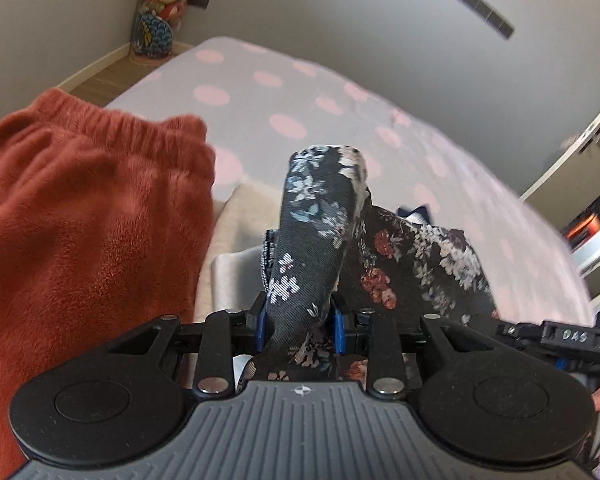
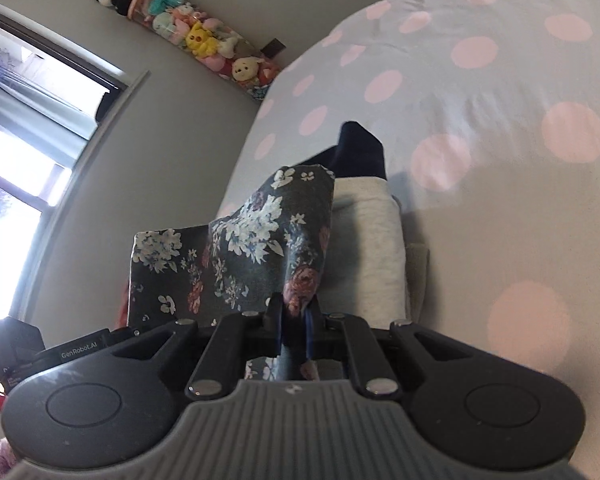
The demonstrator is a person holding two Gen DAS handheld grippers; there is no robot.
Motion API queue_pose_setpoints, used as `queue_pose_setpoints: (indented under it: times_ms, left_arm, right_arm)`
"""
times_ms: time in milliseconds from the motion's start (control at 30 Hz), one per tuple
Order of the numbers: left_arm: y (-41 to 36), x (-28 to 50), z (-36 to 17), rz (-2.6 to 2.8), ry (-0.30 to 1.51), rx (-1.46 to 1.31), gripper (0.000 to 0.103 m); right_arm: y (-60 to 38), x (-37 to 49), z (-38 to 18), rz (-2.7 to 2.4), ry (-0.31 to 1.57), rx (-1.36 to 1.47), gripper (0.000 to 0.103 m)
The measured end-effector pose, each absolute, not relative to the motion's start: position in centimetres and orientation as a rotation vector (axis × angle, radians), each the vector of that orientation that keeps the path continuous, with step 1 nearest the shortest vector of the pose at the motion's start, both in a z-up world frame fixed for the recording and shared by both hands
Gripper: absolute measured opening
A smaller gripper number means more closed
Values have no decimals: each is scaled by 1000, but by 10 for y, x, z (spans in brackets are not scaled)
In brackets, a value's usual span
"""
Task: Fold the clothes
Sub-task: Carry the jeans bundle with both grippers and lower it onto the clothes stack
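We had both tongs clamped on the floral garment (image 1: 320,216): left gripper (image 1: 300,322) centre frame, right gripper (image 2: 294,322) too; "GenRobot.AI" label (image 2: 79,355) showed lower left.

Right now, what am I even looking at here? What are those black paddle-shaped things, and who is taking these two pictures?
There is no robot: a person holds a hand tool in each hand, each with a camera looking forward along its two fingers. One picture is from the left tool, one from the right. The left gripper and the right gripper each pinch the same dark floral garment, held above a bed with a pink-dotted cover. Nearby lie a rust-orange fleece garment and a light grey folded one.
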State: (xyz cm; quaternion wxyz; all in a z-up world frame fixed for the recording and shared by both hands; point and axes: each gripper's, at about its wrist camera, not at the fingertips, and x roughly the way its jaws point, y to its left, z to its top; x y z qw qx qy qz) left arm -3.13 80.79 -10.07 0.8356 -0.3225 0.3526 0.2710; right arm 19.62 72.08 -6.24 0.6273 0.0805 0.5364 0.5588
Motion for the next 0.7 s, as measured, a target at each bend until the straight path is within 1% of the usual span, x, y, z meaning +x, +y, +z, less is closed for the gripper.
queue_pose_setpoints:
  times_ms: [167, 233, 333, 367, 433, 500, 533, 567, 600, 700]
  left_arm:
    - [808, -27, -117, 592, 782, -707, 34]
    - [807, -29, -112, 599, 784, -698, 36]
    - [796, -33, -87, 624, 785, -582, 40]
    - [792, -36, -75, 632, 777, -533, 41]
    - [783, -44, -52, 646, 750, -433, 47]
    - [774, -50, -30, 649, 721, -342, 47]
    - [771, -48, -24, 629, 705, -317, 47]
    - [768, -45, -20, 611, 688, -296, 46]
    - [764, -38, -21, 600, 676, -273, 42]
    - [762, -8, -40, 643, 706, -213, 35]
  right_arm:
    - [733, 191, -83, 1231, 1229, 101, 14]
    - [735, 189, -74, 1248, 1199, 49, 16]
    - [737, 188, -59, 1274, 1151, -30, 25]
    - [732, 185, -48, 1302, 1082, -72, 28]
    - [723, 180, -26, 1353, 942, -156, 29]
    - [721, 173, -8, 1388, 784, -231, 28]
    - [725, 171, -2, 1408, 738, -255, 28]
    - [732, 168, 0, 1420, 716, -271, 28]
    - [739, 164, 2, 1430, 695, -288, 28]
    - [765, 157, -9, 1383, 678, -341, 27]
